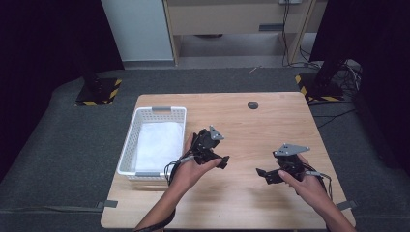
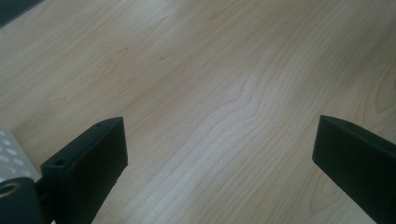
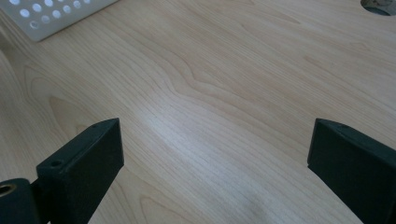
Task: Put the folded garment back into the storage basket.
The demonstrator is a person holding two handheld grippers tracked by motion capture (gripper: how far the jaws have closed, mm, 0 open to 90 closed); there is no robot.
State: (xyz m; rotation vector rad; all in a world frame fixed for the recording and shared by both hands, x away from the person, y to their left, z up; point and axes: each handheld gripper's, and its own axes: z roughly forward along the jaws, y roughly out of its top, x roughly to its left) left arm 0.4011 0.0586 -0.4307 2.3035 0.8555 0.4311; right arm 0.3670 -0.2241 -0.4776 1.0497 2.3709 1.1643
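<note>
**Both grippers wide open over bare wood, basket off to the left**

Starting with the biggest: wooden table, pale grain running beneath both pairs of jaws, nothing but bare top in the gaps between them. Dark round hole in the table well beyond both jaw tips, seen from above; cut by the top right corner in the right gripper view, far ahead of the right-hand jaw.

Next down, white perforated basket, just beside the left gripper on its outer side, apart from the jaws. Edge of it peeking in close by the left-hand jaw in the left gripper view. Corner of it up ahead and to the left of the jaws in the right gripper view. Folded white cloth lying flat inside the basket, untouched by either pair of jaws.

Now the small stuff. Left gripper held over the table, jaws spread wide, nothing between them. Right gripper likewise released, jaws far apart, grasping nothing, well apart from the basket. Tips of the two grippers turned toward each other in the high view, open wood between.
</note>
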